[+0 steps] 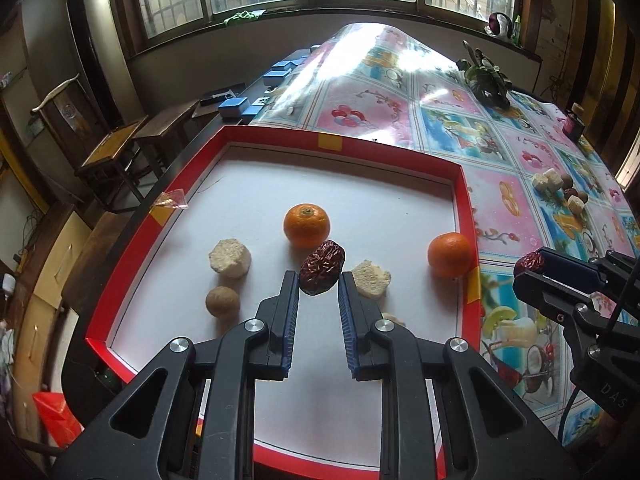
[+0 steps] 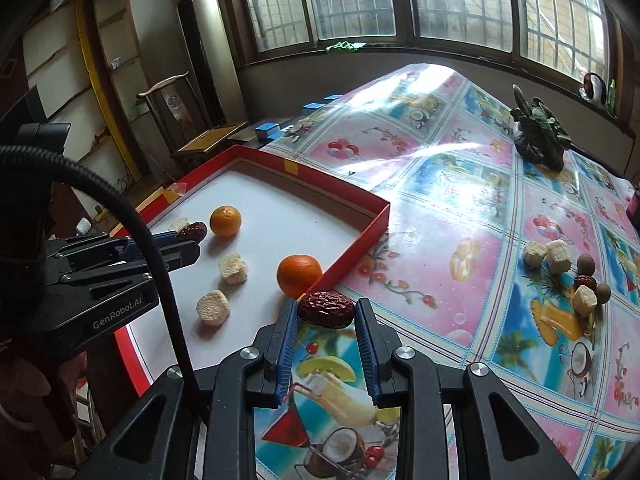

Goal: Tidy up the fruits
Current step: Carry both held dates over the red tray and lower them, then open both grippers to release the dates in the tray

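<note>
legible writing: the side of my left claw (image 2: pixel 192 240) reads "genrobot.ai" in white letters; the side of my right claw (image 1: pixel 528 266) shows "das", the rest cut off.

my left claw (image 1: pixel 319 280) is clamped on a wrinkled dark red dried date (image 1: pixel 322 267), held at the fingertips above the shallow red-rimmed cardboard tray with a white floor (image 1: pixel 466 216). this date's long axis runs away from me and tilts toward the tray's far right corner.

my right claw (image 2: pixel 326 308) grips a second wrinkled dark red date (image 2: pixel 326 309), pads pressing on its two ends, so its long axis lies crosswise between the fingers. it hangs just outside the tray's right rim, over the glossy plastic tablecloth printed with fruit and drinks (image 2: pixel 440 208).

count in the tray: two round orange tangerines, one near the middle (image 1: pixel 307 225) with its stem end up, one (image 1: pixel 449 254) close to the right rim; two pale crumbly stubby cylinders (image 1: pixel 230 258), (image 1: pixel 370 278); one round brown nut-like fruit (image 1: pixel 222 301) toward the near left corner. a pale scrap behind my right finger is mostly hidden.

count on the tablecloth toward its right edge, in one loose cluster: three pale cylinders (image 2: pixel 558 255), two round brown fruits (image 2: pixel 586 265), one red date (image 2: pixel 585 281). a dark green leafy vegetable (image 2: pixel 540 136) lies toward the far right corner.
</note>
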{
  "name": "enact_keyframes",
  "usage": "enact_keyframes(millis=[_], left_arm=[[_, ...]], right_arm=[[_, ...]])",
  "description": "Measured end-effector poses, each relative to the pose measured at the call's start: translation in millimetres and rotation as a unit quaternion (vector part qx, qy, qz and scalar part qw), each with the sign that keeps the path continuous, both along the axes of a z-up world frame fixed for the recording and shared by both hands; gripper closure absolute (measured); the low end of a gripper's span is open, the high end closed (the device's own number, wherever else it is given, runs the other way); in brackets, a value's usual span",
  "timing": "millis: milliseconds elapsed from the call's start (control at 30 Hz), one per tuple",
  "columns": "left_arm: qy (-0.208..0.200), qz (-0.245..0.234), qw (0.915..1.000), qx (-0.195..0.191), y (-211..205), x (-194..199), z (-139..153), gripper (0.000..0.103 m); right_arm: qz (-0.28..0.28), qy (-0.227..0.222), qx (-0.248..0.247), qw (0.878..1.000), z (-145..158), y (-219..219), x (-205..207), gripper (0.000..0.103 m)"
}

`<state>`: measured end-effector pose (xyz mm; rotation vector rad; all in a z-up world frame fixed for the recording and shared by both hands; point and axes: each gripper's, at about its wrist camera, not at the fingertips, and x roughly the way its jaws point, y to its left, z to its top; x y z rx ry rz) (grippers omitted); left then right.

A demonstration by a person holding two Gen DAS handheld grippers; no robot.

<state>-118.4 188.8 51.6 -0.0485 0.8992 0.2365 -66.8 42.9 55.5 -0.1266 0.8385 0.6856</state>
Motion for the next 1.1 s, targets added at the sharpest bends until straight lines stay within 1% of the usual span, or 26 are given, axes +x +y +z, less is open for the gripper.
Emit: enact_keyframes(millis=[167, 367, 667, 833, 967, 1100], left_arm=[[0.0, 0.015, 0.9999, -0.001, 14.7, -6.9, -2.0, 0.084], [0.002, 0.023, 0.9997, -0.004, 25.5, -10.0, -5.0, 0.084], [0.006, 0.03, 0.9993, -0.022, 39.9, -9.0, -9.1, 0.084], [0.011, 0.027, 0.9986, -0.045, 46.2, -7.7, -10.8, 0.084], [0.015, 0.012, 0.9977, -0.066, 44.6, -5.8, -11.4, 0.084], [0.018, -0.006, 0.9975, -0.068, 37.2, -3.3, -11.9, 0.084]], right_arm=[[0.022, -0.005, -0.001, 1.0, 3.4, 16.4, -7.4, 0.075], [0.043, -0.003, -0.011, 0.999, 0.2, 33.3, -9.8, 0.075], [0.06, 0.005, -0.022, 0.998, -5.8, 49.8, -6.9, 0.075], [0.065, 0.014, -0.024, 0.997, -10.5, 55.5, -3.9, 0.075], [0.072, 0.018, -0.029, 0.997, -14.5, 61.8, -2.4, 0.075], [0.074, 0.02, -0.042, 0.996, -19.6, 68.7, 4.6, 0.075]])
